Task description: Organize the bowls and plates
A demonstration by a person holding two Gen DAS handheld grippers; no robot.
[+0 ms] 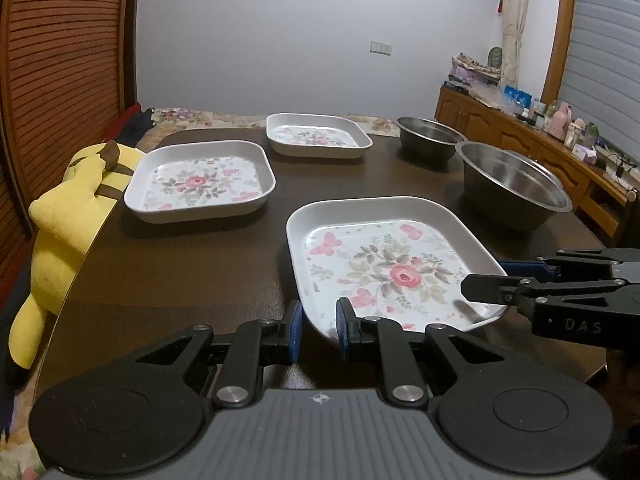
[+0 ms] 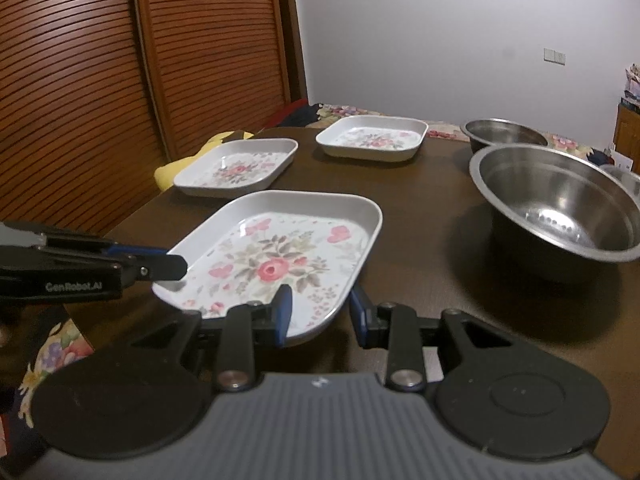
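Both grippers pinched the near floral plate's [image 1: 384, 264] rim, left gripper [image 1: 318, 328] at its near-left corner, right gripper [image 2: 320, 314] at its near-right, holding it above the surface [image 1: 192, 264]. Two plates and both steel bowls remained unstacked farther off.

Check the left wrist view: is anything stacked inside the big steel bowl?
No, the big steel bowl shows only its bare shiny inside, standing alone on the table.
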